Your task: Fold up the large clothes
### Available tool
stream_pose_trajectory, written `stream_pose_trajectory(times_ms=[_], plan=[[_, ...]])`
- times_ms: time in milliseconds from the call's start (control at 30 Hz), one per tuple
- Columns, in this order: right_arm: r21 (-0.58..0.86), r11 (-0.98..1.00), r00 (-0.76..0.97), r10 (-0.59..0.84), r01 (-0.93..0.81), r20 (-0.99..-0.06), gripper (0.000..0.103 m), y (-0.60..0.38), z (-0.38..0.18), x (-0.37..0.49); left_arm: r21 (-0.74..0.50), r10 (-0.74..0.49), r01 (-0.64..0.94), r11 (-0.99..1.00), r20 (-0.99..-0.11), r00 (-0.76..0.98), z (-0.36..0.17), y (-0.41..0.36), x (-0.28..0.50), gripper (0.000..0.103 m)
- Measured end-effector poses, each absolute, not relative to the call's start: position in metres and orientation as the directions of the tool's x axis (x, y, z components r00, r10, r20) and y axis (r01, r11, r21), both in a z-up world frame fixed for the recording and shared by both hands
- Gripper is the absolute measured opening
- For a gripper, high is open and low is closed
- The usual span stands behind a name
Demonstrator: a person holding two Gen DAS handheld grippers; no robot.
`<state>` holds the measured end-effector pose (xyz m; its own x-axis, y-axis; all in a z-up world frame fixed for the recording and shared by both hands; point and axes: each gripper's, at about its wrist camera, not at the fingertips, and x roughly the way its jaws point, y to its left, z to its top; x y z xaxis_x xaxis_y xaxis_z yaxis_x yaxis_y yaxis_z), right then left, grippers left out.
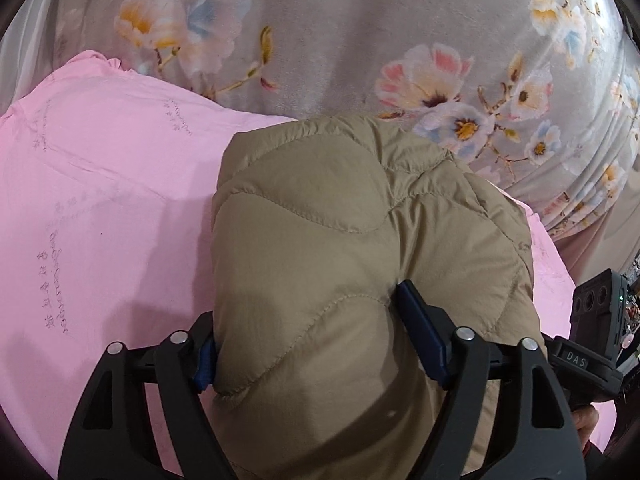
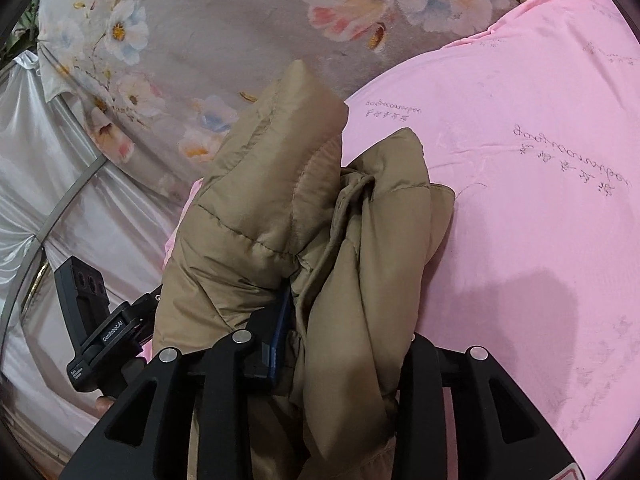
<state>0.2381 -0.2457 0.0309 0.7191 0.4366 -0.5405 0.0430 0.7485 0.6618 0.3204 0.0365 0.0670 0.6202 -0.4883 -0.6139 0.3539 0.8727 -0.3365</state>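
Both hand-held grippers clenched on tan quilted jacket (image 1: 360, 240): left hand-held gripper (image 1: 308, 344), right hand-held gripper (image 2: 344, 344). Jacket bunched, partly lifted over pink sheet (image 1: 100, 200). Folding seemingly midway; flattening, squaring left.

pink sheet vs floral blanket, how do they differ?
The pink sheet is plain pink with faint printed script; the floral blanket is grey-mauve with large flowers. The tan jacket, gripped by the left gripper and right gripper, hangs over the sheet; the blanket lies beyond. Both are spread flat.
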Motion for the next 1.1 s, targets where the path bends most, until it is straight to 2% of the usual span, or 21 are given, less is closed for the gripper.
stream_pose_trajectory(times_ms=[67,133,200,333,500,533,600,633,700,833,933,1000,1100], plan=[[0.665,0.744,0.715,0.430,0.064,-0.551,0.040,-0.249,0.030,0.235,-0.303,-0.443,0.324,0.896,-0.628,0.640,0.070,0.037,0.319,0.087],[0.666,0.742,0.708,0.430,0.076,-0.560,0.041,-0.254,0.031,0.227,-0.249,-0.382,0.291,0.924,-0.643,0.664,0.076,0.038,0.314,0.092],[0.644,0.760,0.707,0.410,0.084,-0.576,0.042,-0.258,0.039,0.213,-0.215,-0.347,0.274,0.937,-0.657,0.670,0.082,0.042,0.309,0.092],[0.514,0.850,0.742,0.267,0.121,-0.615,0.044,-0.264,0.068,0.182,-0.157,-0.247,0.192,0.969,-0.680,0.691,0.100,0.054,0.295,0.092],[0.388,0.916,0.818,0.145,0.102,-0.557,0.044,-0.251,0.123,0.167,-0.048,-0.126,0.124,0.991,-0.634,0.763,0.137,0.044,0.278,0.092],[0.357,0.930,0.828,0.132,0.087,-0.545,0.041,-0.242,0.135,0.170,-0.024,-0.112,0.123,0.992,-0.617,0.779,0.147,0.036,0.275,0.092],[0.303,0.951,0.842,0.112,0.064,-0.527,0.027,-0.225,0.153,0.179,0.009,-0.100,0.131,0.991,-0.593,0.799,0.161,0.020,0.273,0.092],[0.272,0.961,0.849,0.102,0.051,-0.519,0.025,-0.213,0.160,0.186,0.024,-0.092,0.131,0.991,-0.587,0.804,0.166,0.013,0.273,0.092],[0.239,0.971,0.860,0.092,0.035,-0.502,0.019,-0.197,0.169,0.198,0.057,-0.086,0.144,0.988,-0.574,0.814,0.174,-0.005,0.276,0.085],[0.166,0.985,0.867,0.048,0.040,-0.496,0.018,-0.171,0.168,0.229,0.084,-0.087,0.168,0.982,-0.589,0.803,0.169,-0.033,0.288,0.070],[0.143,0.987,0.847,0.013,0.074,-0.531,0.019,-0.167,0.149,0.249,0.100,-0.072,0.168,0.981,-0.616,0.785,0.150,-0.044,0.301,0.054],[0.143,0.985,0.826,0.003,0.094,-0.563,0.019,-0.168,0.132,0.260,0.103,-0.063,0.167,0.981,-0.642,0.764,0.132,-0.049,0.311,0.039],[0.146,0.982,0.791,-0.005,0.119,-0.612,0.019,-0.173,0.101,0.273,0.097,-0.054,0.160,0.982,-0.672,0.739,0.106,-0.049,0.322,0.025]])
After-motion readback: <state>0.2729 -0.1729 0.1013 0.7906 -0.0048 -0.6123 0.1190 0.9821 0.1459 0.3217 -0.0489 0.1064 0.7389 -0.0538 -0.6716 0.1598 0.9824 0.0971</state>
